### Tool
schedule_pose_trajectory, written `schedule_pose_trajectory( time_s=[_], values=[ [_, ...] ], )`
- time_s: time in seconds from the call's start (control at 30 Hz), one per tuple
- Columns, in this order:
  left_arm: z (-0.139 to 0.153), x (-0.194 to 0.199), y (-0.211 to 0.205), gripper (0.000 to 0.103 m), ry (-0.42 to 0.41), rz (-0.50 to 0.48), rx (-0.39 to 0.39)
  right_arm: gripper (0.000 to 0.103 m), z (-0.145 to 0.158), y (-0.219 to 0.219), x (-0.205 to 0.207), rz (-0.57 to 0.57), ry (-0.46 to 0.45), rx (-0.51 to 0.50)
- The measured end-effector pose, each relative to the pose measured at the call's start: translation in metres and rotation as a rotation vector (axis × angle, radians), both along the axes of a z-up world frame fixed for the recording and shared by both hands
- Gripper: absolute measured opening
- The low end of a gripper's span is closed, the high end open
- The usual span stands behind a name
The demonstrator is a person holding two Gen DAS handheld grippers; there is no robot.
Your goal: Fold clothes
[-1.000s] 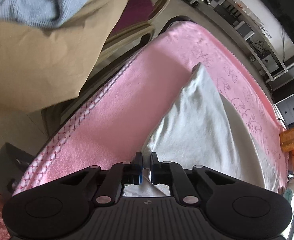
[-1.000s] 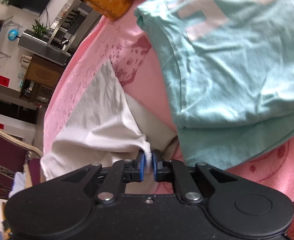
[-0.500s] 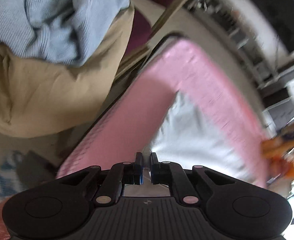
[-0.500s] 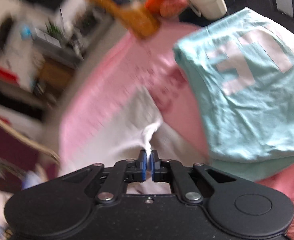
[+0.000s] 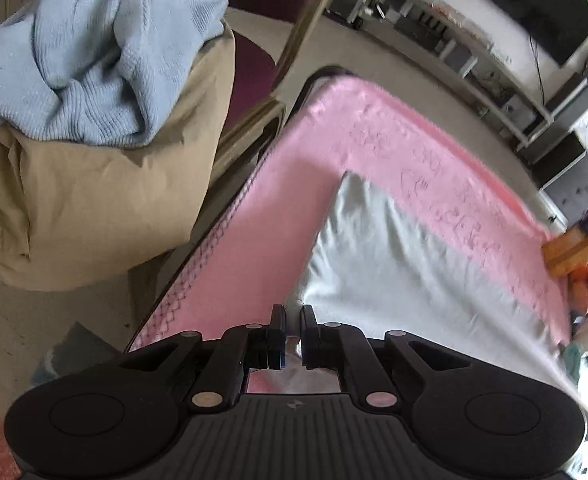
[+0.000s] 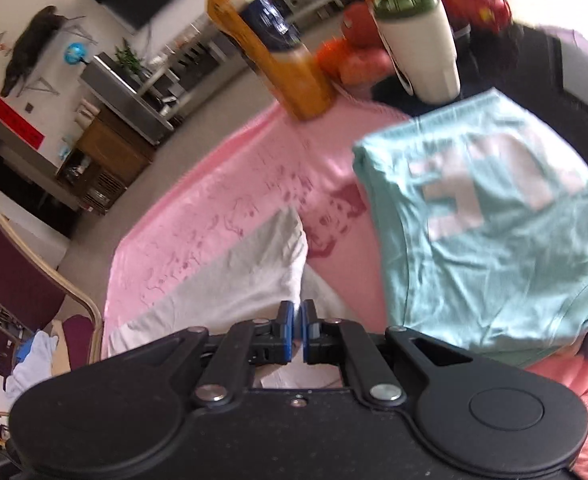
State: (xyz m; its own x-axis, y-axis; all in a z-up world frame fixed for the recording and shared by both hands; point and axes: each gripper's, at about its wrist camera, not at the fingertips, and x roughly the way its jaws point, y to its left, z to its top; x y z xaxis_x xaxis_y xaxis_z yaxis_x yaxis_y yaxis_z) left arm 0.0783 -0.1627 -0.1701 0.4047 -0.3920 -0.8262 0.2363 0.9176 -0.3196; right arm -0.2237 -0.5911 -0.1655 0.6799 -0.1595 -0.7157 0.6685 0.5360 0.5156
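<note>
Jaws of your left gripper (image 5: 291,330) and right gripper (image 6: 297,330) pinch the white garment (image 5: 394,264) spread near the pink-covered counter (image 5: 277,216) corner, apparently mid-fold; carry both held edges level.

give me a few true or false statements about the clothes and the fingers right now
1. Both grippers pinch the white garment. True: left gripper and right gripper are closed on it.
2. The teal shirt is held in the right gripper. False: it lies on the pink cover, apart from the fingers.
3. A blue knit sits on a tan bundle. True.
4. The orange bottle lies on the white garment. False: it stands beyond it.
</note>
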Motion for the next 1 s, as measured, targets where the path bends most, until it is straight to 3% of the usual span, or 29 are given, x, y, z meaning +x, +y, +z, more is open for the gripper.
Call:
schedule_pose_trajectory(
  time_s=[0.2, 0.37, 0.43, 0.5, 0.63, 0.8, 0.83, 0.9, 1.0],
  values=[
    [-0.044, -0.011, -0.012, 0.005, 0.093, -0.024, 0.183, 0.004, -0.056, 0.007, 0.003, 0.024, 0.19, 0.026],
    [-0.042, -0.012, -0.017, 0.007, 0.051, -0.036, 0.236, 0.006, -0.064, 0.013, 0.01, 0.081, 0.288, -0.008],
    [-0.043, -0.014, -0.026, 0.019, 0.019, -0.041, 0.316, 0.01, -0.065, 0.017, 0.015, 0.109, 0.331, -0.03],
    [-0.042, -0.017, -0.032, 0.022, -0.025, -0.042, 0.386, 0.026, -0.063, 0.02, 0.015, 0.121, 0.345, -0.065],
    [-0.019, -0.032, -0.028, 0.023, -0.174, -0.031, 0.416, 0.038, -0.045, 0.021, 0.002, 0.086, 0.275, -0.065],
    [0.022, -0.028, -0.036, 0.023, -0.295, -0.096, 0.255, 0.037, -0.002, 0.018, 0.006, 0.099, 0.077, -0.088],
    [0.029, -0.027, -0.041, 0.023, -0.311, -0.114, 0.223, 0.037, 0.008, 0.018, 0.012, 0.114, 0.029, -0.114],
    [0.037, -0.017, -0.057, 0.023, -0.34, -0.137, 0.183, 0.027, 0.03, 0.018, 0.025, 0.153, -0.067, -0.177],
    [0.043, -0.004, -0.082, 0.023, -0.369, -0.173, 0.154, 0.026, 0.055, 0.017, 0.052, 0.201, -0.135, -0.306]
  ],
)
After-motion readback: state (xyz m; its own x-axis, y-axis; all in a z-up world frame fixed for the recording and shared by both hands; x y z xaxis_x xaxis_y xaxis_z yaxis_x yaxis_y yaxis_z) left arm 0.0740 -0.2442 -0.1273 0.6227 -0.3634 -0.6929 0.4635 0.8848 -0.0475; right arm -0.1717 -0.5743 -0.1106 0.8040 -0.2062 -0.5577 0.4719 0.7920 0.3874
